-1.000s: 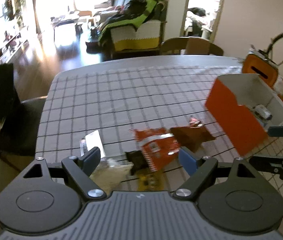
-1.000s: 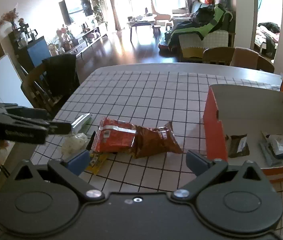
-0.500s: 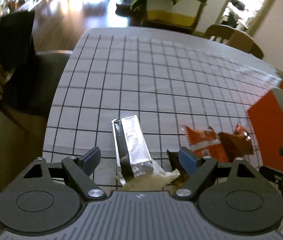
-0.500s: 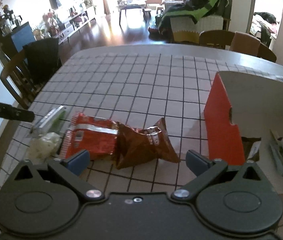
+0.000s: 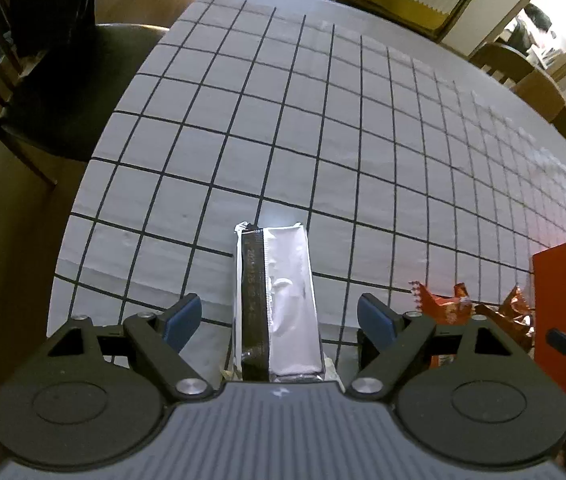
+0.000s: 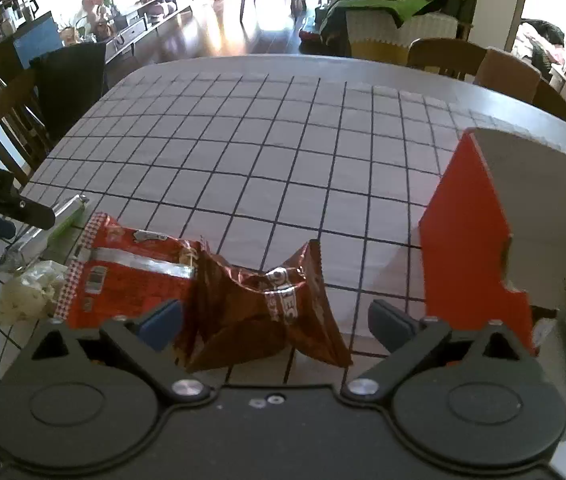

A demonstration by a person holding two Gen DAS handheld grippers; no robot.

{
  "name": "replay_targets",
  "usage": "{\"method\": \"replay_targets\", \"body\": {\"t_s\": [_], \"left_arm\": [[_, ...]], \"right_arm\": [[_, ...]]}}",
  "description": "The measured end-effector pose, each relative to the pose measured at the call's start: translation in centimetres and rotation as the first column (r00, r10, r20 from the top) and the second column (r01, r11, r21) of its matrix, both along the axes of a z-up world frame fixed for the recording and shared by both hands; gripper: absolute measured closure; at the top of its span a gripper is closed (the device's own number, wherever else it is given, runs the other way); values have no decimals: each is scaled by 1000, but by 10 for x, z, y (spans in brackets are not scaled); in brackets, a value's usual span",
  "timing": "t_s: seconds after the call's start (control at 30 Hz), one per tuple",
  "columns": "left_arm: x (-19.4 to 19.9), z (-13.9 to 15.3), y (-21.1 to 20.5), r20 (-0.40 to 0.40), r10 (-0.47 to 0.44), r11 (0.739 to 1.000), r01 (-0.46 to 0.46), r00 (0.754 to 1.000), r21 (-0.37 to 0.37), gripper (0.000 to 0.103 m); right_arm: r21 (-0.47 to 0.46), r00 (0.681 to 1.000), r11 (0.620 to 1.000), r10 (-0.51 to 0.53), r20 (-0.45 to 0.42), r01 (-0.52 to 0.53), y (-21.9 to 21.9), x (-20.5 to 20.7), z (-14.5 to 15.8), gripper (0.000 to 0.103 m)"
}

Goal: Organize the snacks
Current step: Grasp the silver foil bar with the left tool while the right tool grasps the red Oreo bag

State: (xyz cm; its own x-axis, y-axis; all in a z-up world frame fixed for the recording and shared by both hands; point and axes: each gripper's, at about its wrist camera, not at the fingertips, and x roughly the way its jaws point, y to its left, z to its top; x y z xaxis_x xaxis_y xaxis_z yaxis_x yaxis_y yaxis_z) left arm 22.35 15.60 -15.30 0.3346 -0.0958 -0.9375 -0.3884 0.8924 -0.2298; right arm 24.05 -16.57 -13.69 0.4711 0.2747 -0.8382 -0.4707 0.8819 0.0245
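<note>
A silver packet [image 5: 283, 300] with a black stripe lies on the checked tablecloth between the fingers of my left gripper [image 5: 279, 316], which is open and not touching it. In the right wrist view a crumpled brown snack bag [image 6: 267, 308] sits between the fingers of my right gripper [image 6: 275, 318]. Its jaws are closing, but the pads stand apart from the bag. A red snack bag [image 6: 123, 276] lies just left of the brown one. An orange box [image 6: 471, 248] with white inner walls stands to the right, with packets inside.
A pale crumpled packet [image 6: 27, 288] lies near the table's left edge, beside the silver packet [image 6: 67, 212]. Chairs stand at the left [image 6: 11, 120] and far [image 6: 483, 64] sides. The checked tablecloth [image 5: 323, 120] stretches away beyond the snacks.
Both grippers have come lower and closer to the table. The left one swung away from the red bag onto the silver packet. The right one settled over the brown bag.
</note>
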Motion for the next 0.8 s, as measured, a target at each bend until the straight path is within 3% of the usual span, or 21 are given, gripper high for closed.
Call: {"method": "replay_targets", "body": {"t_s": [0.2,0.57,0.8], "left_arm": [[6,-10,0,-15,-1,1000,1,1000,-5,23],[8,-17,1,-29,-12,1000,11,1000,-12,58],[6,-16,-1,-15,-20,1000,20,1000,15,60]], "right_arm": [[-2,1000,1000,18,-22,-18,2,7,-10,6],[8,998,999,51,-47,-51,9,12,-20,20],[15,997,998,65,-34,-65,11,11,-18,36]]}}
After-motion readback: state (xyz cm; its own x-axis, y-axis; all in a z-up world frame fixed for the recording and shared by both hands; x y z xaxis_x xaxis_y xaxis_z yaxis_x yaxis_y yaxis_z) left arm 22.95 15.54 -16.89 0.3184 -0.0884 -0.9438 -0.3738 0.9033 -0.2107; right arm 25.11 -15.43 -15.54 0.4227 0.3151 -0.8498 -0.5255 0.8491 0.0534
